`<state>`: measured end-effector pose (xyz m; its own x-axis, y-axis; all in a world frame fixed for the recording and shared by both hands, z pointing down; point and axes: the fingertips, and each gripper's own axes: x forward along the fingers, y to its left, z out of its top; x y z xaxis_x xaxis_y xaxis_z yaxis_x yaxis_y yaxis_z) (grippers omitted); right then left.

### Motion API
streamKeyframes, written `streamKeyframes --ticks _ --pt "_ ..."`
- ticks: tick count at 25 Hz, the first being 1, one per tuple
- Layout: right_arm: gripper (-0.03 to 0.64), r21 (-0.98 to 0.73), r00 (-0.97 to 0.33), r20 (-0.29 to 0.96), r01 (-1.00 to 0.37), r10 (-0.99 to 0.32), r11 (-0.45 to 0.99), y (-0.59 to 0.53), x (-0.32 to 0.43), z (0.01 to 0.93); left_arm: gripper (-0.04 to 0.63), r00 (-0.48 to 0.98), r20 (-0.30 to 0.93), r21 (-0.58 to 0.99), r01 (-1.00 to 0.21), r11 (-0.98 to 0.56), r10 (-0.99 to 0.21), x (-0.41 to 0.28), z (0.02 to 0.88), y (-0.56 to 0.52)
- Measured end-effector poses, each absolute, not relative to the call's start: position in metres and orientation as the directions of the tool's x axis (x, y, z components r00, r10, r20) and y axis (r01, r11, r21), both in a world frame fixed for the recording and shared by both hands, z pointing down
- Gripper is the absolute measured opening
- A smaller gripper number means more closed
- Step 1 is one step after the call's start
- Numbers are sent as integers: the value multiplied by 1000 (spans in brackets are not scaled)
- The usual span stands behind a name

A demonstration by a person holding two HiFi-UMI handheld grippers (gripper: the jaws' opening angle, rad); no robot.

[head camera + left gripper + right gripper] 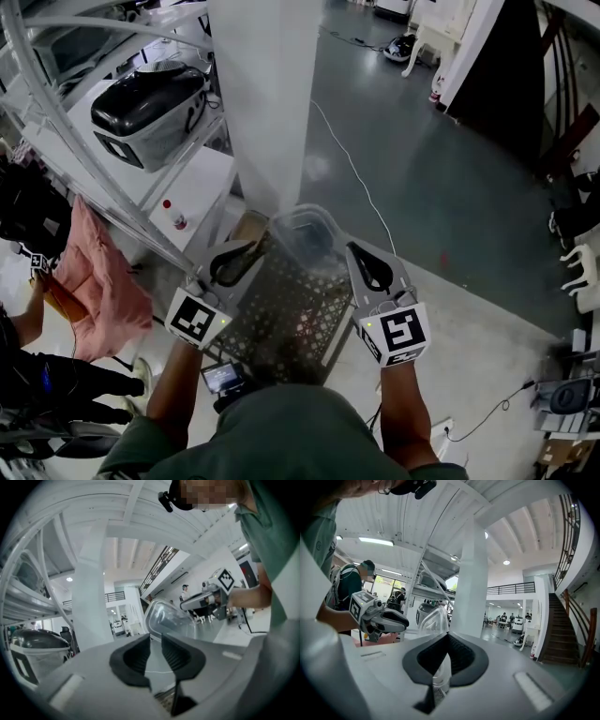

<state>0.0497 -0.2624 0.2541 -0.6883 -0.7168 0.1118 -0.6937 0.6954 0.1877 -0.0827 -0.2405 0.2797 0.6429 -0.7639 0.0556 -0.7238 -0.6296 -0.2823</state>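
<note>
A clear plastic container (305,234) hangs tilted between my two grippers, above a dark lattice crate (281,323) on the floor. My right gripper (354,248) is at the container's right side. In the right gripper view its jaws (447,637) are shut on the clear plastic wall (436,620). My left gripper (255,246) sits just off the container's left edge. In the left gripper view its jaws (156,639) stand a narrow gap apart with nothing between them, and the container (164,616) lies just beyond the tips.
A white pillar (267,94) rises right behind the container. At left stands a white shelf frame (197,187) with a black-and-grey appliance (150,108), and pink cloth (98,281) hangs below. A thin cable (361,187) crosses the grey floor. A white chair (586,267) is far right.
</note>
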Motion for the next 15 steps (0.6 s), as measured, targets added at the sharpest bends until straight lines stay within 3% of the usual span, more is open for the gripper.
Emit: streamKeyframes --ticks 15 --pt "3 180 -692 123 -689 -711 702 -268 37 259 77 631 64 -274 -734 -622 -773 -97 287 -244"
